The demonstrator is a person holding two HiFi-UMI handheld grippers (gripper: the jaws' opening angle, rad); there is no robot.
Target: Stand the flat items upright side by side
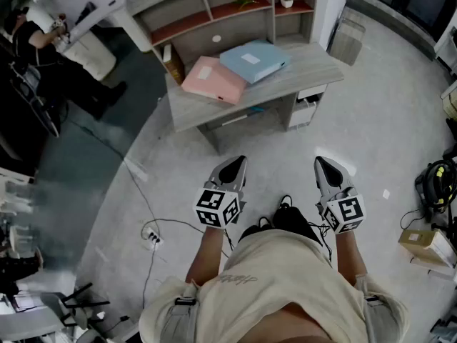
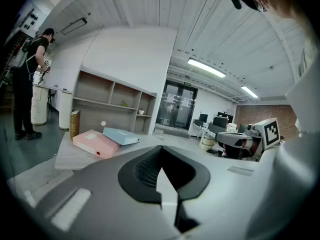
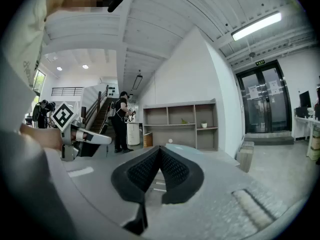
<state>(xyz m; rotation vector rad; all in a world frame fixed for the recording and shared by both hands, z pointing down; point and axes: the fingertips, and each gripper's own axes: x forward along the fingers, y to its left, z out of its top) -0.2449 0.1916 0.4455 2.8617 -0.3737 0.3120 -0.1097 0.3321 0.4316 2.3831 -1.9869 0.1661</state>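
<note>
A pink flat box file (image 1: 213,80) lies on the grey desk (image 1: 293,76), and a light blue one (image 1: 253,60) lies flat beside it, its edge resting over the pink one. Both also show in the left gripper view, the pink file (image 2: 95,143) and the blue file (image 2: 121,135). A brown book (image 1: 172,63) stands upright at the desk's left end. My left gripper (image 1: 238,161) and right gripper (image 1: 320,161) are held side by side well short of the desk, both shut and empty. The right gripper (image 3: 159,149) faces the shelf unit (image 3: 180,125).
An open shelf unit (image 1: 235,6) rises behind the desk. A person (image 1: 32,31) stands at a white counter at the far left. Cables and a power strip (image 1: 152,238) trail on the floor to my left. Boxes (image 1: 427,246) and gear sit at the right.
</note>
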